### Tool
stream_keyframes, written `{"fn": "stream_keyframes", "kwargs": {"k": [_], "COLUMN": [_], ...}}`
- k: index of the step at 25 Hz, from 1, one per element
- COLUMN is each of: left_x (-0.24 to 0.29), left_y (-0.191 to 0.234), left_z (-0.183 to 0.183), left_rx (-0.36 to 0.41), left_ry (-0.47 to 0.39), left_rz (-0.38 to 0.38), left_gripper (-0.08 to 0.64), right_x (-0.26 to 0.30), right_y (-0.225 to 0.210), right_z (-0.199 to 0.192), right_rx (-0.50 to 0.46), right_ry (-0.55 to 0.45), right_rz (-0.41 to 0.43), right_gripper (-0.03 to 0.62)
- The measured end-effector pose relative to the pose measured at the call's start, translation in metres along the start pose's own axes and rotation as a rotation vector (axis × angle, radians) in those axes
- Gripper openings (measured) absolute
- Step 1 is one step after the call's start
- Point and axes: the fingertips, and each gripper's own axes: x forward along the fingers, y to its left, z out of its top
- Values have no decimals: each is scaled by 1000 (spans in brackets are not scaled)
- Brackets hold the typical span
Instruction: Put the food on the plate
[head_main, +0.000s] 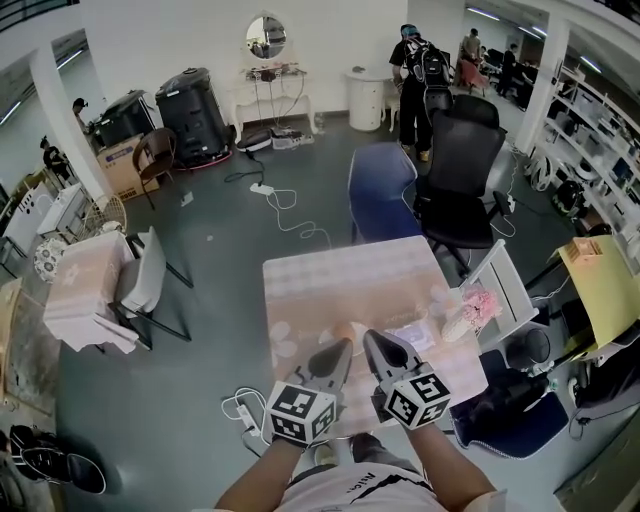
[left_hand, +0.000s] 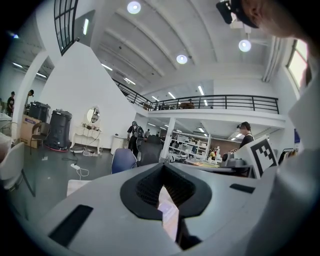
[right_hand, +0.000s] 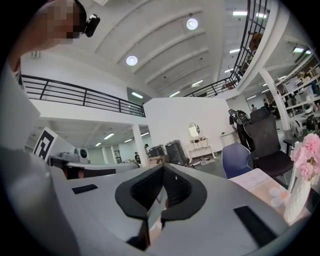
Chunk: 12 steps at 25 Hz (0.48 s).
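Note:
Both grippers are held low over the near edge of a table (head_main: 330, 280) with a pale pink checked cloth. My left gripper (head_main: 343, 348) is shut with nothing between its pads, and in the left gripper view the gripper (left_hand: 163, 170) points up across the room. My right gripper (head_main: 372, 340) sits just right of it, also shut and empty; the right gripper view shows the gripper (right_hand: 163, 169) with its tips together. A pale flat thing (head_main: 412, 335) lies on the cloth right of the grippers; I cannot tell whether it is the plate. No food can be made out.
A white vase of pink flowers (head_main: 478, 303) stands at the table's right edge, also seen as the vase (right_hand: 305, 155) in the right gripper view. A blue chair (head_main: 380, 195) and a black office chair (head_main: 460, 170) stand beyond the table. A person (head_main: 415, 80) stands far back.

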Motion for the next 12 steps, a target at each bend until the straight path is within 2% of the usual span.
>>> {"fn": "stream_keyframes", "kwargs": {"k": [12], "left_x": [14], "left_y": [16], "left_z": [-5], "left_rx": [-8], "left_ry": [12], "left_rz": [31], "left_gripper": [5], "right_x": [17], "right_y": [-13], "right_z": [-3], "right_rx": [4], "right_ry": [19], "right_rz": [7], "right_gripper": [15]}}
